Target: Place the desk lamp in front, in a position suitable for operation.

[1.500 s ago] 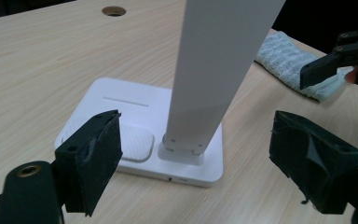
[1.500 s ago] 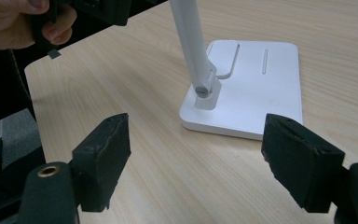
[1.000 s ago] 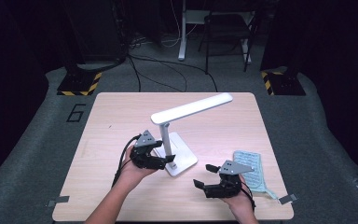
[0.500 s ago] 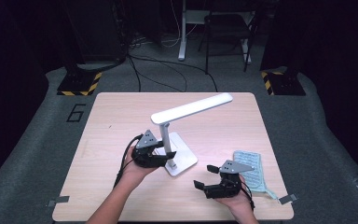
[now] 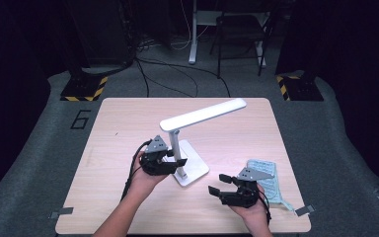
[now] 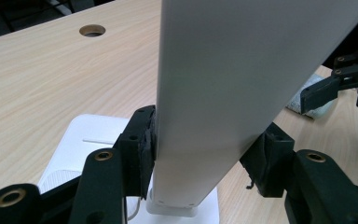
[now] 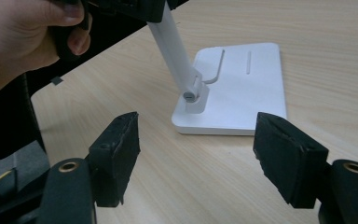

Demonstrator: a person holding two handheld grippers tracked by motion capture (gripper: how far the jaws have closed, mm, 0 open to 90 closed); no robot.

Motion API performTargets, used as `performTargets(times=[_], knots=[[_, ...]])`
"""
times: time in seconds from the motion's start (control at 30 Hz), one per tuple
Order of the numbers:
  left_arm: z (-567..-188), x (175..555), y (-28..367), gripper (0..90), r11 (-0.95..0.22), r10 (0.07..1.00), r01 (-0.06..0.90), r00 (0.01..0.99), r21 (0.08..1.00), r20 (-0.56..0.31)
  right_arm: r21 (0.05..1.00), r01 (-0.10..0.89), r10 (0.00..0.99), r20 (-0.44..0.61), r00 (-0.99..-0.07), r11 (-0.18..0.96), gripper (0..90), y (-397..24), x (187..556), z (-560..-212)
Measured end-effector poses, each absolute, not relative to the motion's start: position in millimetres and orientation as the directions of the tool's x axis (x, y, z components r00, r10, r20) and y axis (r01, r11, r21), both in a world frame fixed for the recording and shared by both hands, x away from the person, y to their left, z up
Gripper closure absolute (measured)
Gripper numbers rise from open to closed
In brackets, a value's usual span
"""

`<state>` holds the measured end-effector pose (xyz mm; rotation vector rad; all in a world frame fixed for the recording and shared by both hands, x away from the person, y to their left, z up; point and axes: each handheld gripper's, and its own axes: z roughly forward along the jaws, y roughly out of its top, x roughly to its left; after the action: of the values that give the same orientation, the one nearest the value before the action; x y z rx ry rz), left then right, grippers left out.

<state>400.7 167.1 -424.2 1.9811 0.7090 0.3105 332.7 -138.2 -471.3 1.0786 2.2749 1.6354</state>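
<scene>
the white plastic desk lamp [image 5: 187, 143] stands near the middle of the pale wooden table [image 5: 128, 123], its flat rectangular base [image 7: 242, 88] toward the near edge and its long head pointing off toward two o'clock. the left gripper [image 5: 170, 159], coming in from about eight o'clock of the base, has its jaws around the lamp's slim upright arm [image 6: 214, 107]; the left gripper view shows the left pad pressed on the arm and the right one at its other edge, so i judge the hold as made. the right gripper [image 5: 222, 183] hangs at about four o'clock of the base, jaws wide and empty, aimed at the hinge [image 7: 191, 95]. a pale blue-green cloth [image 5: 269, 180] lies at its three o'clock. so the lamp is secured, while whatever folding or moving is meant looks not yet begun.

against the earlier frames, the left jaws have just been closing onto the arm, and the right jaws have just narrowed a little with nothing between them. lamp and hands sit where they did.
</scene>
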Motion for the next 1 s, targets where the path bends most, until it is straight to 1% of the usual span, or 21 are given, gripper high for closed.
performTargets(times=[0.07,0.1,0.23,0.27,0.4,0.5,0.87,1.0], knots=[[-424.1,400.1,166.5,50.4,-0.363,0.599,0.343,0.798,0.866,-0.065,0.876,0.459,0.617,0.280,-0.735,0.150,33.8,-138.3,332.1,-471.0],[-423.7,398.9,165.5,50.9,-0.373,0.602,0.331,0.797,0.867,-0.045,0.878,0.453,0.622,0.268,-0.736,0.158,35.1,-138.3,331.3,-470.6],[-423.8,397.7,164.3,51.8,-0.378,0.602,0.319,0.798,0.869,-0.031,0.887,0.431,0.620,0.245,-0.746,0.168,42.0,-138.3,329.9,-470.2],[-423.7,397.5,164.3,51.9,-0.379,0.604,0.319,0.797,0.869,-0.029,0.888,0.428,0.619,0.244,-0.747,0.167,44.6,-138.6,329.5,-470.2],[-423.5,396.8,164.1,52.3,-0.388,0.601,0.312,0.799,0.868,-0.018,0.888,0.427,0.616,0.241,-0.750,0.172,50.3,-139.6,329.3,-470.1],[-423.5,396.4,163.9,52.4,-0.389,0.603,0.310,0.798,0.868,-0.015,0.889,0.427,0.612,0.249,-0.751,0.162,52.8,-140.8,329.3,-470.0],[-422.9,392.8,167.9,52.7,-0.402,0.581,0.303,0.814,0.864,-0.016,0.886,0.439,0.625,0.258,-0.736,0.151,53.6,-144.3,330.2,-471.4],[-422.6,388.9,170.7,52.7,-0.411,0.565,0.295,0.825,0.862,-0.013,0.882,0.446,0.626,0.262,-0.735,0.153,51.5,-144.3,329.6,-470.3]])
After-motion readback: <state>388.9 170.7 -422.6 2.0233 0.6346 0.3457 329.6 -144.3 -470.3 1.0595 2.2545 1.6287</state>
